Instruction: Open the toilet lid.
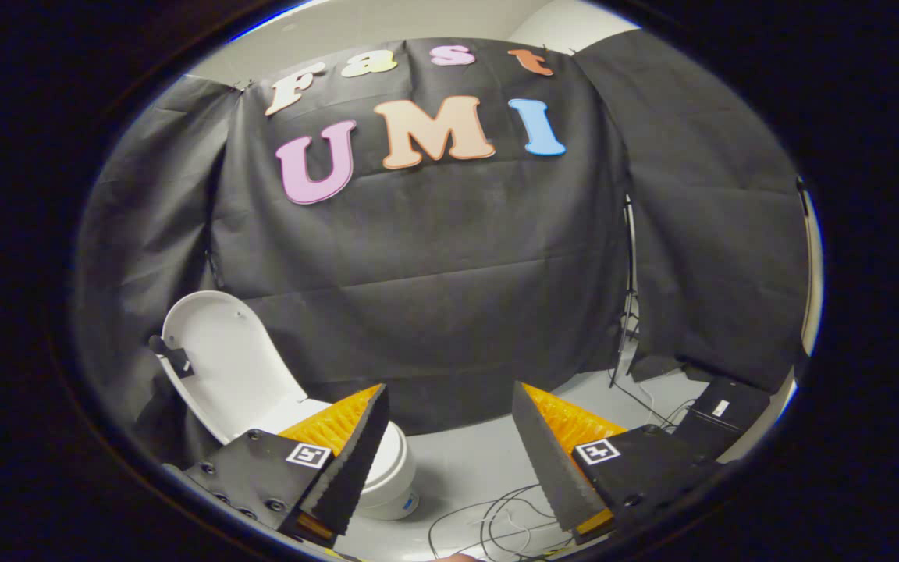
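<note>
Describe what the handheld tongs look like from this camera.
The two-finger tongs have two wedge-shaped fingers with ridged, sawtooth inner faces. Each sits on a dark flat mounting plate with screws, bearing a small square black-and-white marker tag.

— What lies on the floor (465, 460)?
— Thin cables (496, 515), looped loosely on the pale grey surface, with more running along its far right side.
— And at that far right edge?
— A black box (719, 414), possibly a power unit, standing against the black cloth wall (434, 297).
</note>
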Available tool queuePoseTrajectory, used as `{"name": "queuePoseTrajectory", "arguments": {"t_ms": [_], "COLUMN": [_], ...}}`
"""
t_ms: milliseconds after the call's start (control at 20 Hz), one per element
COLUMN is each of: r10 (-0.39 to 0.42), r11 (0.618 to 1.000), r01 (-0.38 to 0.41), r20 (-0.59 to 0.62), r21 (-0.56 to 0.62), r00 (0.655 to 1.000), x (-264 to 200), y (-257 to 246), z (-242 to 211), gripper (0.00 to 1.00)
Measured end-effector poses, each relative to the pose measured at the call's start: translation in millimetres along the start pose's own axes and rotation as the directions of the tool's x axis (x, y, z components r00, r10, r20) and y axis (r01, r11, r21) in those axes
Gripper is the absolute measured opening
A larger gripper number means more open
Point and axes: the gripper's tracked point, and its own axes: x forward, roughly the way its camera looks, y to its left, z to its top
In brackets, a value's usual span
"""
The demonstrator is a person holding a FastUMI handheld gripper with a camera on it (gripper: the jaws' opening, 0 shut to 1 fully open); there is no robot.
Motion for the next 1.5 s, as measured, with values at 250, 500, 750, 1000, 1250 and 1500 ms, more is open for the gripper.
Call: {"name": "queuePoseTrajectory", "arguments": {"t_ms": [250, 500, 750, 1000, 1250, 1500], "r10": [0.057, 0.122, 0.166, 0.154, 0.138, 0.122], "r11": [0.998, 0.99, 0.981, 0.983, 0.988, 0.99], "r01": [-0.057, -0.121, -0.163, -0.15, -0.131, -0.114], "r20": [-0.005, 0.014, 0.027, 0.036, 0.084, 0.104], "r21": [-0.022, -0.07, -0.102, -0.109, -0.085, -0.078], "r00": [0.998, 0.992, 0.986, 0.987, 0.987, 0.987], "x": [6, 11, 14, 11, 8, 9], "y": [45, 97, 138, 143, 139, 135], "z": [-5, 4, 10, 12, 23, 24], "gripper": [0.98, 0.98, 0.98, 0.98, 0.98, 0.98]}}
